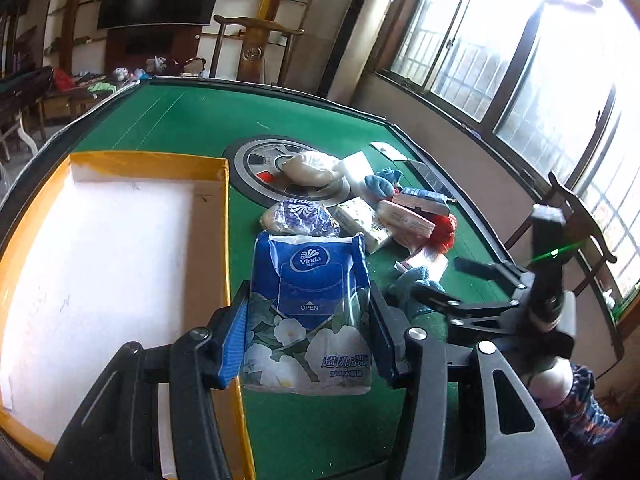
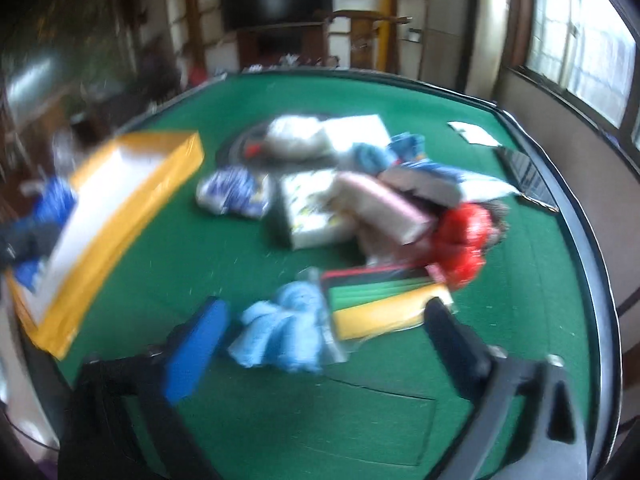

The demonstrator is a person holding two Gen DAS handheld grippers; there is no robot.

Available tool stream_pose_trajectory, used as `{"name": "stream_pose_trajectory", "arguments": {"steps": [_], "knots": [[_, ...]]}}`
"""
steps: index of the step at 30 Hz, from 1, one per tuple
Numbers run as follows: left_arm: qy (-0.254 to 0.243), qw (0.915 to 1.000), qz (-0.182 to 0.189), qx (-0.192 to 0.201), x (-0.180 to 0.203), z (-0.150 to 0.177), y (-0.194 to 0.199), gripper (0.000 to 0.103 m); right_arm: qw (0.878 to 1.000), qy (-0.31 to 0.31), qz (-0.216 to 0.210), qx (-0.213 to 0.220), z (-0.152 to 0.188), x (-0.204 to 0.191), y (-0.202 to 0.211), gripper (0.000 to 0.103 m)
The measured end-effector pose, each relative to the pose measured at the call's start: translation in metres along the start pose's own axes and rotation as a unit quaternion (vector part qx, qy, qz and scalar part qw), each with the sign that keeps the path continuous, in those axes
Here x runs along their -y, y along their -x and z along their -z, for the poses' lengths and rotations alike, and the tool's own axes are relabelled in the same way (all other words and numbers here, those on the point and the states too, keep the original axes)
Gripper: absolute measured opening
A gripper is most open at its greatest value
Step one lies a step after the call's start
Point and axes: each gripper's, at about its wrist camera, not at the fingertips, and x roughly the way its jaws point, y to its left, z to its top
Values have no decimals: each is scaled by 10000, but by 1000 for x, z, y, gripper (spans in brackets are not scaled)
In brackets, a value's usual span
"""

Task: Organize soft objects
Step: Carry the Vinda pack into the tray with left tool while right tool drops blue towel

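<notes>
My left gripper [image 1: 308, 336] is shut on a blue Vinda tissue pack [image 1: 312, 280], held above the green table beside the right wall of a yellow-rimmed box [image 1: 224, 240] with a white inside. In the blurred right wrist view my right gripper [image 2: 326, 336] stands open low over the table. A light blue cloth [image 2: 280, 328] and a packet of coloured sheets [image 2: 380, 308] lie between and just beyond its fingers, and the pads press on neither. The left wrist view shows the right gripper [image 1: 448, 280] over that same cloth [image 1: 412, 284].
A pile sits mid-table: a purple-white wrapped roll [image 1: 300, 218], floral tissue pack [image 1: 360, 222], pink pack [image 1: 404, 220], red mesh bag [image 1: 442, 232], white bag [image 1: 308, 166] on a round hub [image 1: 248, 160]. The box [image 2: 160, 184] lies left. The raised table edge [image 1: 460, 196] and windows run along the right.
</notes>
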Motion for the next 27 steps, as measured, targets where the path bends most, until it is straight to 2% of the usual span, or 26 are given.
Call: {"name": "stream_pose_trajectory", "arguments": {"steps": [2,4,6,10,15,17,20,23,25,27], "knots": [[24,10000,37,30,-4,2,3,51,9999,39,55,-159,-1,-8,-11,57],[46,10000,21,57,-11,4,8,51,9997,76,125,-208,-2,-12,-21,55],[139,9998,-21,108,-20,4,13,51,9996,-5,-78,-279,-3,-14,-25,32],[353,9992,9,195,-41,2,26,51,9991,-158,-338,-215,-5,-12,-7,30],[449,9988,-76,187,-67,-14,32,51,9929,-385,-1126,79,-32,-17,22,30],[489,9987,-153,77,-79,-27,24,51,9841,-531,-1696,60,-55,-25,23,30],[645,9974,-311,18,-101,-50,4,51,9703,-689,-2317,-48,-90,-46,6,30],[1132,9934,-165,-120,-130,-62,-20,51,9638,-727,-2561,-168,-122,-78,-21,30],[1419,9897,-31,-178,-147,-67,-38,51,9633,-730,-2564,-311,-138,-99,-45,30],[1596,9869,-4,-216,-158,-69,-51,51,9686,-662,-2360,-416,-149,-120,-67,30]]}}
